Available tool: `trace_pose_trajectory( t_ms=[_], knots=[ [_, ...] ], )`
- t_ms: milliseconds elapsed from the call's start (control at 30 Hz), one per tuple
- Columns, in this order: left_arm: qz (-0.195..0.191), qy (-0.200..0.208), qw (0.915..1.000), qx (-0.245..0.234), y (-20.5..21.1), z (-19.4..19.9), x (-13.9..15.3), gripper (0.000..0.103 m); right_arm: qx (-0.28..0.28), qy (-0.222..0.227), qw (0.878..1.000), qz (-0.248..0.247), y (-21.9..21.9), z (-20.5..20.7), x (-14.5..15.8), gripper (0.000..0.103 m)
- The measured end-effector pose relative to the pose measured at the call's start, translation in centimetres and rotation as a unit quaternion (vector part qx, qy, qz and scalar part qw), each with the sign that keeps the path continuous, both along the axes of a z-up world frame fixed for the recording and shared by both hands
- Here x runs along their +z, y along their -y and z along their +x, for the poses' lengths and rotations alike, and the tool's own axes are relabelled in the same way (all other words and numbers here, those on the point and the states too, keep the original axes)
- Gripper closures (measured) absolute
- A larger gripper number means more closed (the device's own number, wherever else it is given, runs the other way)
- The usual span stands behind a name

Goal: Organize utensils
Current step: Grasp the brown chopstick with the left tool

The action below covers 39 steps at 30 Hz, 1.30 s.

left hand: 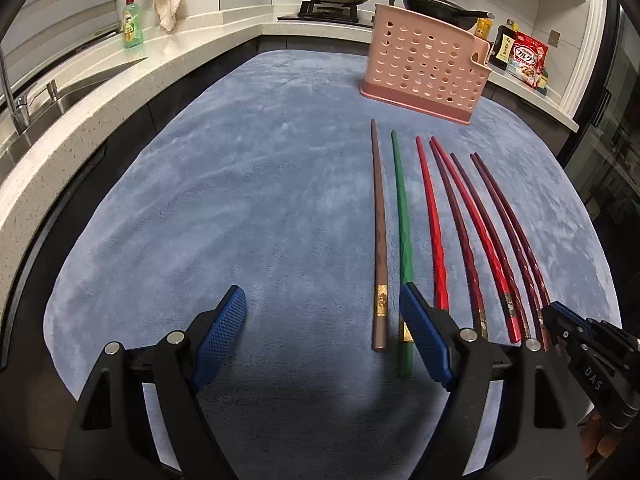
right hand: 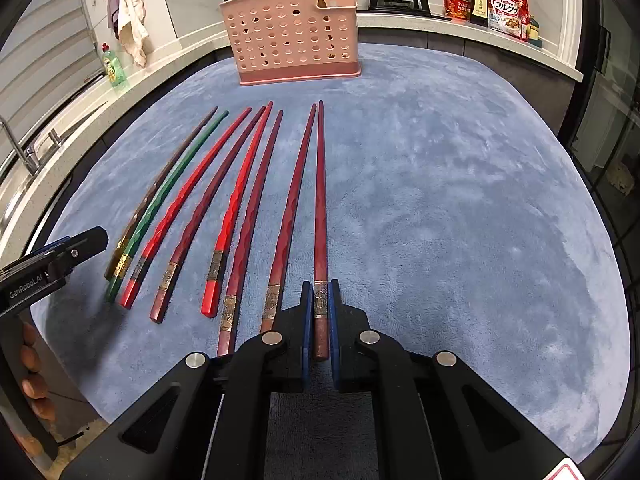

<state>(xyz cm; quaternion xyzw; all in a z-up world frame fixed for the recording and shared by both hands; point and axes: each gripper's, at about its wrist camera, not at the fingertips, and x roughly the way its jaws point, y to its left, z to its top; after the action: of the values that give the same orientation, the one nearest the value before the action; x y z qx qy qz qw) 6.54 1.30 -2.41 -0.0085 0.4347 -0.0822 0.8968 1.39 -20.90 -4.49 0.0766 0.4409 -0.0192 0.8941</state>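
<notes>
Chopsticks (right hand: 240, 200) lay in a row on the blue table mat (right hand: 440, 200), near side of the pink holder (right hand: 296, 32). Right gripper (right hand: 321, 320) jaws clamped the rightmost dark-red chopstick (right hand: 320, 200). Left gripper (left hand: 320, 336) jaws wide open, empty.

A blue cloth (right hand: 440, 200) carries eight chopsticks (right hand: 240, 204) and a pink holder (right hand: 292, 36).

I see the chopsticks (right hand: 224, 208) side by side on the mat (right hand: 440, 200), the basket (right hand: 296, 32) behind them at its far edge.
</notes>
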Motion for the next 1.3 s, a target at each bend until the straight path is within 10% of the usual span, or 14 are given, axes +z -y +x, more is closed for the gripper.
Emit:
trace_pose_trajectory(
  t_ms=[767,1100,1300],
  knots=[
    [0.027,-0.002,0.9996,0.003,1.0,0.5,-1.7,0.041,-0.002,-0.001,1.000,0.007,0.1,0.0,-0.1,0.096],
    [0.000,-0.010,0.9997,-0.021,0.9,0.3,-1.3,0.084,-0.002,-0.001,1.000,0.006,0.0,0.0,-0.1,0.096],
    [-0.007,-0.023,0.9993,-0.027,0.8,0.5,-1.1,0.091,-0.003,-0.002,1.000,0.009,0.1,-0.1,0.1,0.096]
  ],
)
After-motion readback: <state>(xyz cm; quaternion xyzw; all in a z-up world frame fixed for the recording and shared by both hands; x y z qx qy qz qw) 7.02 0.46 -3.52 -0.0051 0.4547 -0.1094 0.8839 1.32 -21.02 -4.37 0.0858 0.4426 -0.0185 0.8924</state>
